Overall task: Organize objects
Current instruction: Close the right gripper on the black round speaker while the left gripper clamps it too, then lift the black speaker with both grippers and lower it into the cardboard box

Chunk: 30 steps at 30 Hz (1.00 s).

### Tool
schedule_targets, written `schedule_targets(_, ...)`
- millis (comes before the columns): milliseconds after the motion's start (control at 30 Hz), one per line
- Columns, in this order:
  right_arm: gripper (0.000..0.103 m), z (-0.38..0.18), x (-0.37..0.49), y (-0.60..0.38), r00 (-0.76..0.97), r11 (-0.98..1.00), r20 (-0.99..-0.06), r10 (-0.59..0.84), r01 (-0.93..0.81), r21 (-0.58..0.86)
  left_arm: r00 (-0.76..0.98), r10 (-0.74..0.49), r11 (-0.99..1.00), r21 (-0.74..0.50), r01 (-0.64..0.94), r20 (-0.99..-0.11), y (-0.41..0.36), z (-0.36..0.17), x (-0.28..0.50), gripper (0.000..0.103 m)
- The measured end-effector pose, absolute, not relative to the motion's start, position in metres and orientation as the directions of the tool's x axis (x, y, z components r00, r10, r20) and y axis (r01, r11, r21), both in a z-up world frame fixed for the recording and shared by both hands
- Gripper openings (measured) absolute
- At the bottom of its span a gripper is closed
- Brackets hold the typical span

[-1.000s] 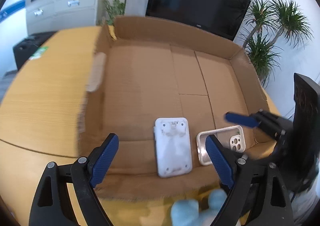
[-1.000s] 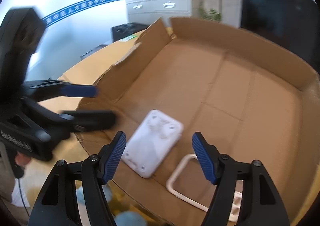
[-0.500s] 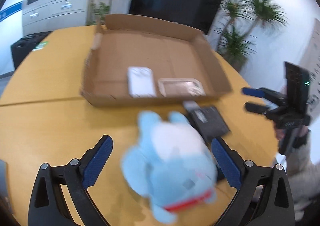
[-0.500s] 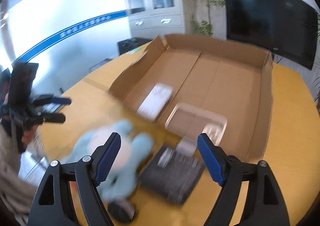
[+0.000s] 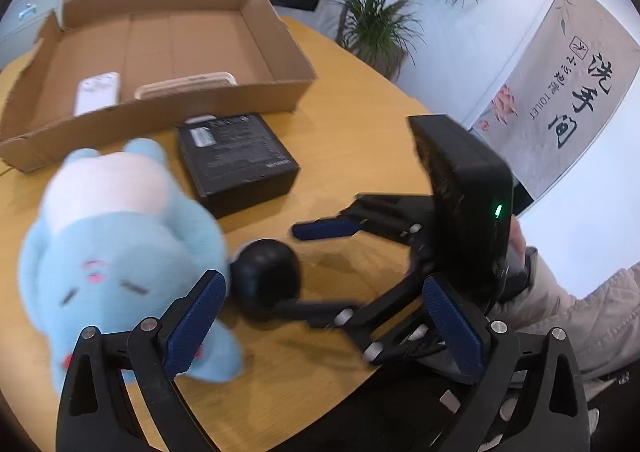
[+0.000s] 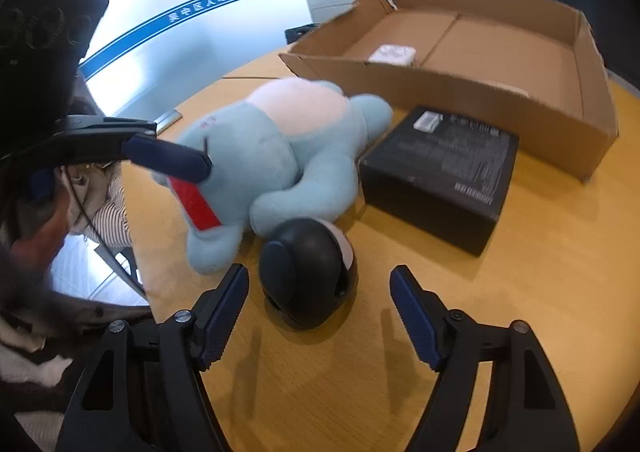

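From my left wrist camera, my left gripper [image 5: 320,316] hangs with its blue-padded fingers spread wide and nothing between them. Just beyond lie a light-blue plush toy with a white belly [image 5: 120,244] and a round black device [image 5: 266,280], touching each other on the round yellow wooden table [image 5: 352,140]. My right gripper [image 5: 312,268] reaches in from the right, its fingers parted on either side of the black device. Behind sits a flat black cardboard box [image 5: 236,156], then a shallow brown cardboard tray [image 5: 168,44] holding a white plastic device [image 5: 98,90] and a clear phone case [image 5: 186,84].

From my right wrist camera, the right gripper [image 6: 320,316] is spread apart, empty, with the black device [image 6: 306,272] just ahead of its tips. The plush toy [image 6: 280,156] lies behind it, the left gripper's finger [image 6: 166,156] at its head.
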State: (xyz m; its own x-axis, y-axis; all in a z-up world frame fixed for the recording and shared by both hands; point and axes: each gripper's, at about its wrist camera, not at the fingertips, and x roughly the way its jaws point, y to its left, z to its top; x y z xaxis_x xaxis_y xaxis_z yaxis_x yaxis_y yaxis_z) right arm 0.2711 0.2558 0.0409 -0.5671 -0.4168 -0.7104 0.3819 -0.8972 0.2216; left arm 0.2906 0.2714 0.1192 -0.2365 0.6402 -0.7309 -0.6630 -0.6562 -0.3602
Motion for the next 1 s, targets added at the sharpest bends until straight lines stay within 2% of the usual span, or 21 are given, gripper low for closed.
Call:
schedule_targets(67,0.066,0.035,0.27,0.254,-0.562,-0.898,-0.712,-0.422,0.37,0.24,-0.234,0.634,-0.659,-0.358,-0.661,-0.737,0.282,0.116,0.286,0.1)
schedule_targets(100,0.058,0.033,0.269,0.252,-0.561,-0.9,-0.714,-0.419,0.361,0.244,-0.229,0.623,-0.666,-0.353,-0.658,-0.748,0.288,0.112,0.284,0.101)
schedule_targets(200,0.058,0.027,0.264,0.258,-0.562,-0.892,-0.695,-0.448,0.337,0.303,-0.216,0.608,-0.679,-0.358,-0.641,-0.764,0.295,0.104,0.276,0.101)
schedule_targets(533,0.057,0.03,0.3,0.305,-0.632,-0.922,-0.673,-0.386,0.248,0.296,-0.089,0.635,-0.609,-0.426,-0.669,-0.768,0.342,0.077,0.261,0.1)
schedule_targets(633,0.057,0.029,0.311,0.311,-0.651,-0.929,-0.664,-0.367,0.218,0.3,-0.058,0.621,-0.593,-0.419,-0.688,-0.782,0.361,0.066,0.262,0.089)
schedule_targets(800,0.058,0.03,0.313,0.311,-0.672,-0.949,-0.671,-0.313,0.187,0.255,-0.078,0.568,-0.62,-0.364,-0.695,-0.819,0.371,0.054,0.256,0.061)
schedule_targets(1000,0.061,0.026,0.309,0.314,-0.668,-0.95,-0.678,-0.307,0.173,0.26,-0.06,0.566,-0.615,-0.373,-0.695,-0.822,0.373,0.047,0.252,0.061)
